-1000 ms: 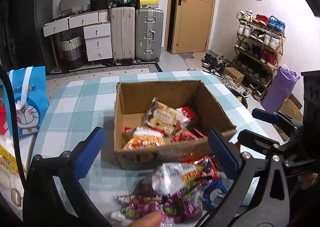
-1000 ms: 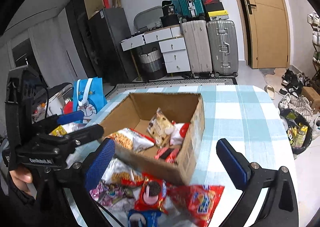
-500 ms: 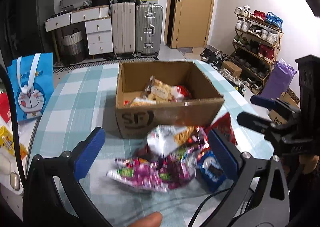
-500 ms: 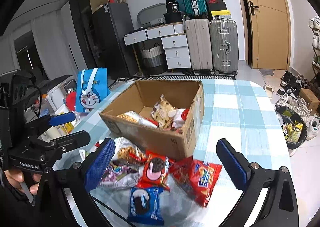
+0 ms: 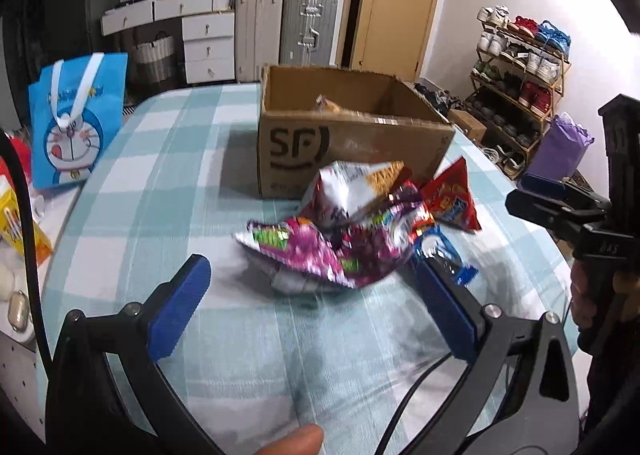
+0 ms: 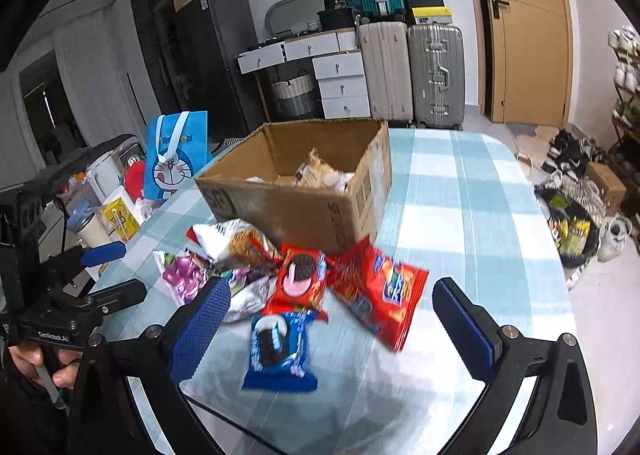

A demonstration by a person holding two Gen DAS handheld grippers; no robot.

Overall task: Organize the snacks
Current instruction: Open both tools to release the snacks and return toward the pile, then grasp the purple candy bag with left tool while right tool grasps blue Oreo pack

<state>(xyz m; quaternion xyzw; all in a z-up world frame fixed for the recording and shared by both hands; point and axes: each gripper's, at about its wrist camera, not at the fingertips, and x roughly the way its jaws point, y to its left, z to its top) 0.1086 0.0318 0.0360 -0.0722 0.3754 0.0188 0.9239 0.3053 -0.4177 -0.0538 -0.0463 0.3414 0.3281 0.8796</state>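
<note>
A cardboard box [image 5: 352, 143] marked SF stands on the checked table [image 5: 160, 183] with a few snack packs inside; it also shows in the right wrist view [image 6: 296, 207]. Before it lies a pile of snacks: a purple foil pack [image 5: 320, 251], a white chips bag [image 5: 352, 191], a red bag [image 6: 380, 291], a red Oreo pack [image 6: 300, 279] and a blue Oreo pack [image 6: 278, 351]. My left gripper [image 5: 316, 311] is open and empty, just short of the purple pack. My right gripper [image 6: 332, 331] is open and empty over the blue Oreo pack.
A blue Doraemon bag [image 5: 76, 123] stands at the table's left edge, with a yellow carton [image 6: 120, 215] and cups beside it. Suitcases [image 6: 412, 71], drawers and a door are behind. A shoe rack [image 5: 520, 67] is at the right. The table edge is near on the right.
Both grippers have pulled back and lowered from above the box toward the near side of the table. The snack pile now lies ahead of the fingers. Both stayed open.
</note>
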